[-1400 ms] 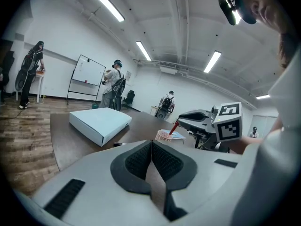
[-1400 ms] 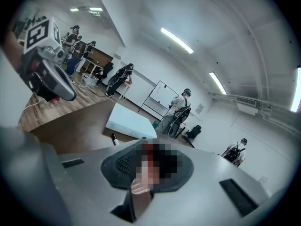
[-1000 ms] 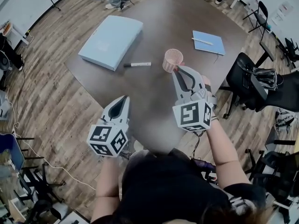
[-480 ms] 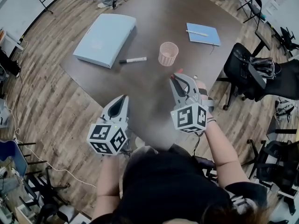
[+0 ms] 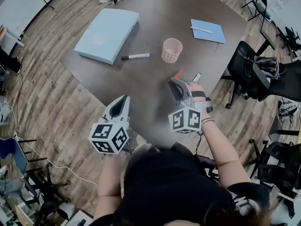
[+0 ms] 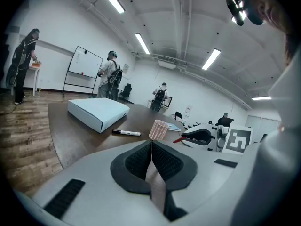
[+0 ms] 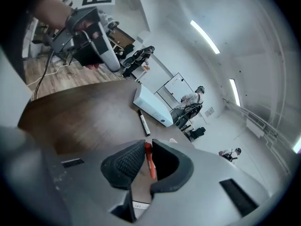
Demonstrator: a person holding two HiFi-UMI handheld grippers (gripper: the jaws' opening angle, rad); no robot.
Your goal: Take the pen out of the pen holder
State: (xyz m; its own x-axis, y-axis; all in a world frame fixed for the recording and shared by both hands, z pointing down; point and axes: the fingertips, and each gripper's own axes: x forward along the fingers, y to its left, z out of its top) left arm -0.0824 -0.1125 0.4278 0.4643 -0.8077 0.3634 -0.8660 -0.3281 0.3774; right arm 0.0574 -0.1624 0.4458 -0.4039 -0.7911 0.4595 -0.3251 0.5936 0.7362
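Right gripper point(image 5: 176, 81) clamps red pen point(image 7: 149, 160) at frame center, clear of holder point(image 5: 171, 50); lower it flat onto table point(image 5: 155, 18) before letting go; left gripper point(image 5: 124, 100) clenched, empty.

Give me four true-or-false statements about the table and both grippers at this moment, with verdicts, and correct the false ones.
1. The right gripper has a red pen clamped between its jaws. True.
2. The pink pen holder lies tipped on its side. False: it stands upright on the table.
3. The left gripper has its jaws together with nothing between them. True.
4. The black-and-white marker rests on top of the blue box. False: it lies on the table, between the box and the pen holder.
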